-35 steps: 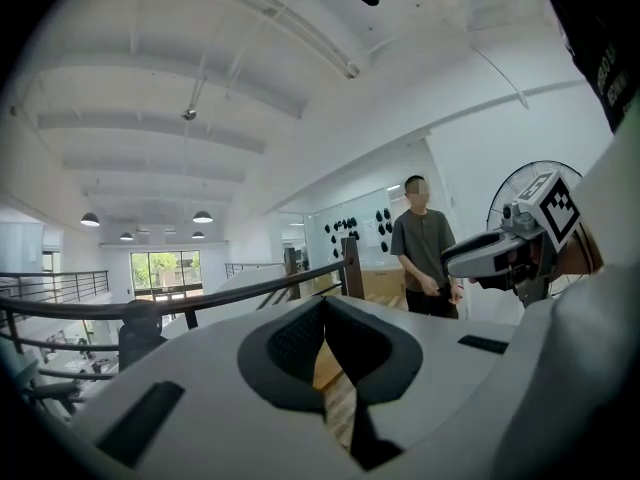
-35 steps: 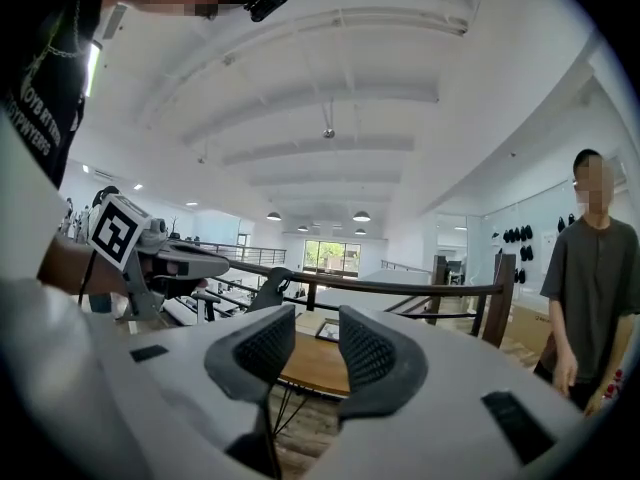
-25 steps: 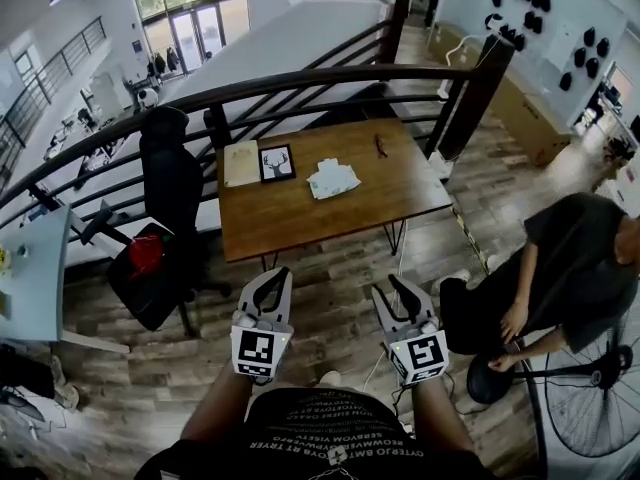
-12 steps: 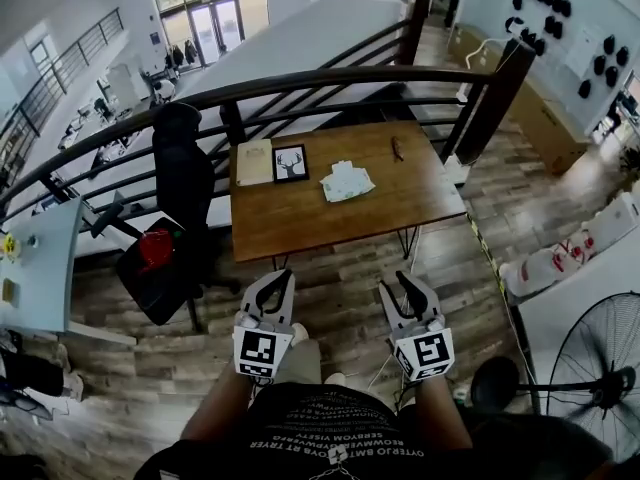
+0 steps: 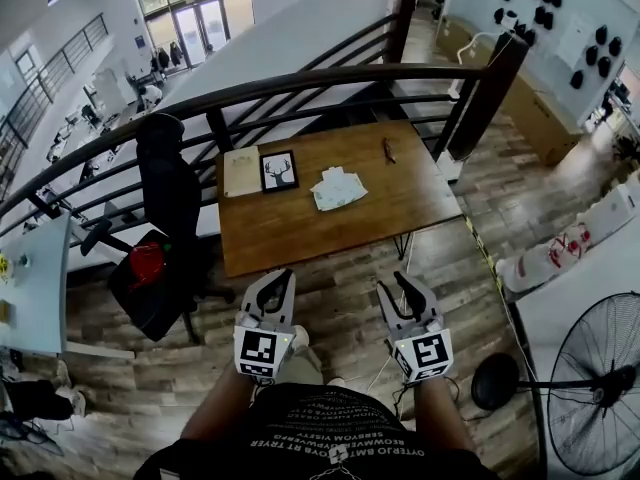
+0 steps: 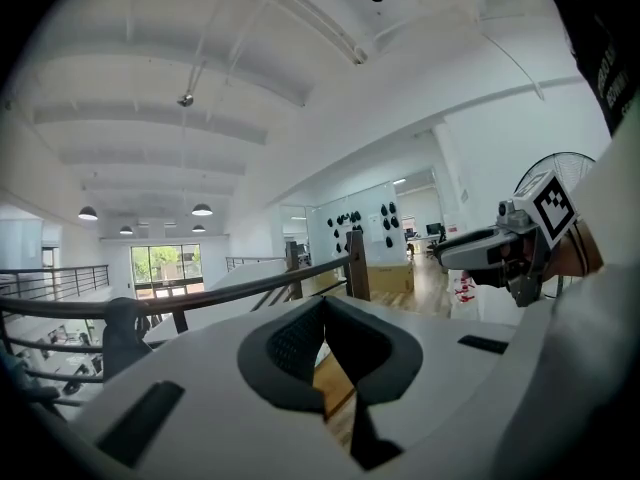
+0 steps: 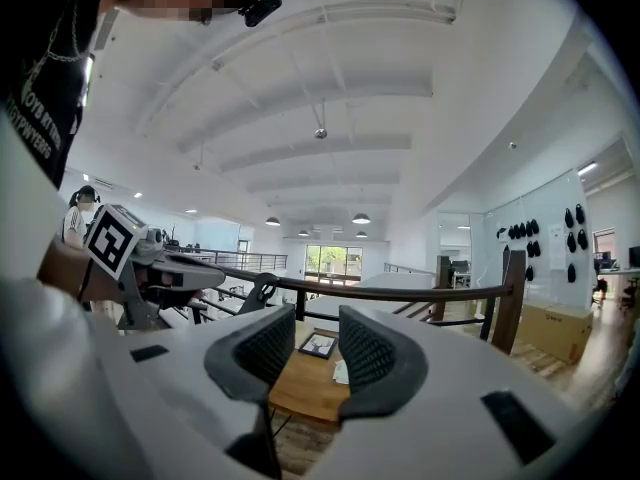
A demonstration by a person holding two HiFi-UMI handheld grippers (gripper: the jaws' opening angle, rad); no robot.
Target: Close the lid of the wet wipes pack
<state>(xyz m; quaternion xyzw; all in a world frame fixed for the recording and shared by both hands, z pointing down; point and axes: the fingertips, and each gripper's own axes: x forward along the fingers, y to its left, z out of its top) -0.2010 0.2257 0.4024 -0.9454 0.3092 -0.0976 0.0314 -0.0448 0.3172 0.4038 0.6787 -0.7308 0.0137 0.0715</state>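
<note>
My left gripper (image 6: 322, 318) has its pads meeting at the tips with nothing between them. My right gripper (image 7: 318, 340) is narrowly parted and also empty. Both hang over the floor (image 5: 340, 298), short of the bench (image 5: 300, 230). I judge nothing is done yet: the wet wipes pack (image 5: 336, 188) lies near the bench's middle, too small to tell whether it is open or what it holds.

Daylight came evenly from the tall windows (image 5: 190, 13) at the far end, helped by ceiling lamps (image 7: 361, 218), and shadows were soft. Every view bowed strongly towards its dark corners. Close to the lens, the right gripper (image 7: 318, 343) looked slightly soft, perhaps out of focus.
</note>
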